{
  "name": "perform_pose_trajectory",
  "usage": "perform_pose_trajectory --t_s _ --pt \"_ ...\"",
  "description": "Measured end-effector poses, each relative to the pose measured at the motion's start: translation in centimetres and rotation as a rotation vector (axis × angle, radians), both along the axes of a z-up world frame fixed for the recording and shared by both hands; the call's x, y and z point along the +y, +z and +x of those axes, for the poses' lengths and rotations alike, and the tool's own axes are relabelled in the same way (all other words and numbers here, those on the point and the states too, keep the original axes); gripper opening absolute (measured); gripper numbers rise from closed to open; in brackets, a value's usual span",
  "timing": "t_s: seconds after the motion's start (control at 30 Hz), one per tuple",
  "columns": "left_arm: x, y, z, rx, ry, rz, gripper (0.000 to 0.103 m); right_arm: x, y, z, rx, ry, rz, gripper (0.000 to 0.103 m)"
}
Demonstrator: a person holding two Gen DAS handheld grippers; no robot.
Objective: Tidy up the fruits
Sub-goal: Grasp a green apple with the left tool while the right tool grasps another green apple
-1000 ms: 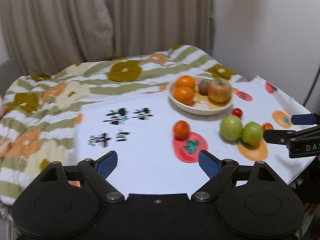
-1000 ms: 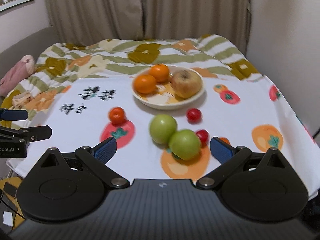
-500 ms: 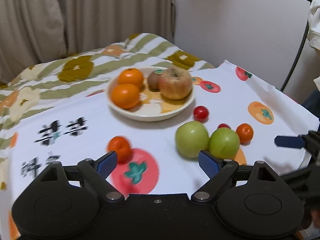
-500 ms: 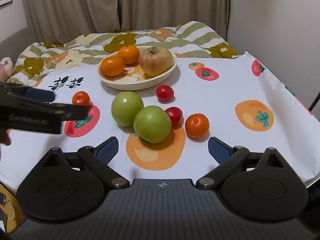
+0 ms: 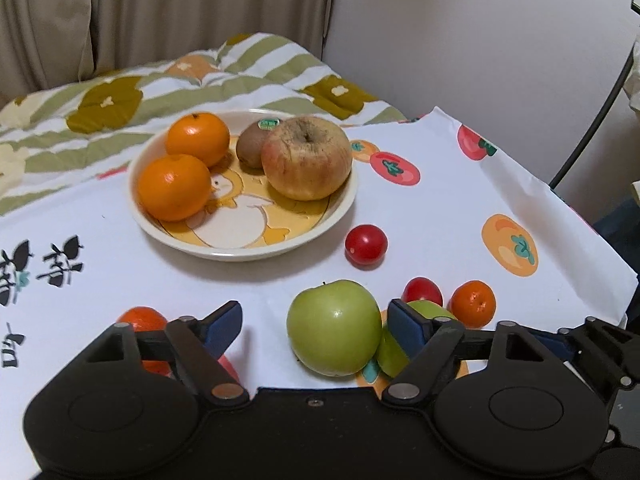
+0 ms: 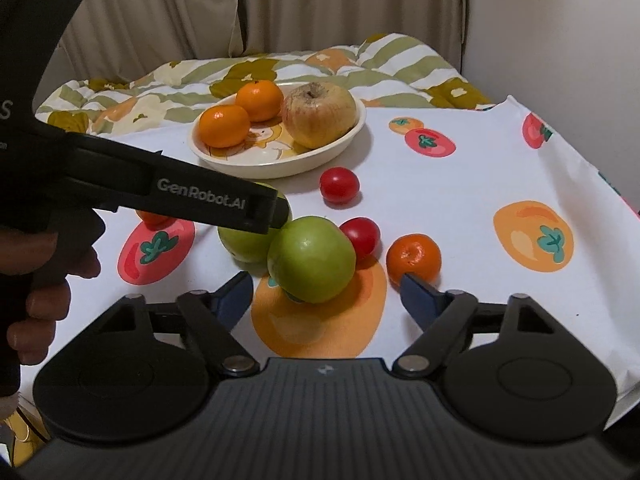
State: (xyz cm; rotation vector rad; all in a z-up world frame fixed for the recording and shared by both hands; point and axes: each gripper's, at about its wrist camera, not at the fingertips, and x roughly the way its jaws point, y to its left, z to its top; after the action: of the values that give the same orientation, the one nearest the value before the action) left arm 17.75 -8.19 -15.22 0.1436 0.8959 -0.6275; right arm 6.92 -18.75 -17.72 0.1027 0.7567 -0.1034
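A cream plate (image 5: 344,216) (image 6: 340,148) holds two oranges (image 5: 174,186), a kiwi (image 5: 252,148) and a wrinkled apple (image 5: 306,156) (image 6: 320,114). Two green apples lie side by side on the cloth. My left gripper (image 5: 316,324) is open around the left green apple (image 5: 334,328) (image 6: 244,244); it also shows in the right wrist view (image 6: 256,208). My right gripper (image 6: 326,292) is open just in front of the right green apple (image 6: 312,258) (image 5: 436,308). Two cherry tomatoes (image 6: 339,185) (image 6: 362,236) and a small mandarin (image 6: 414,258) (image 5: 473,303) lie close by.
Another small mandarin (image 5: 142,318) lies left of my left gripper, partly hidden. The table's white cloth (image 5: 460,208) has printed fruit. A striped floral quilt (image 5: 120,96) lies behind the plate. Curtains and a wall stand at the back. The table edge drops off at the right.
My left gripper has swung right and forward until the left green apple sits between its open fingers. My right gripper has moved closer to the right green apple.
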Motion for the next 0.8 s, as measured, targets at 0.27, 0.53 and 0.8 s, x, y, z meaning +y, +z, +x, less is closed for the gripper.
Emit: perform_pose_trajectory --t_s 0.27,0.53,0.8 --pt "0.6 -0.6 1.7 0.134 0.028 -0.1 0.066 -0.2 -0.1 0.6 0.001 0.012 0.014 0.089" --pt "1.6 -1.4 2.8 0.266 0.06 -0.2 0.06 -0.2 -0.5 1.5 0.004 0.025 0.023 0.086" --pt "1.9 -1.2 2.4 0.246 0.057 -0.183 0.06 -0.1 -0.7 2.2 0.004 0.039 0.023 0.084"
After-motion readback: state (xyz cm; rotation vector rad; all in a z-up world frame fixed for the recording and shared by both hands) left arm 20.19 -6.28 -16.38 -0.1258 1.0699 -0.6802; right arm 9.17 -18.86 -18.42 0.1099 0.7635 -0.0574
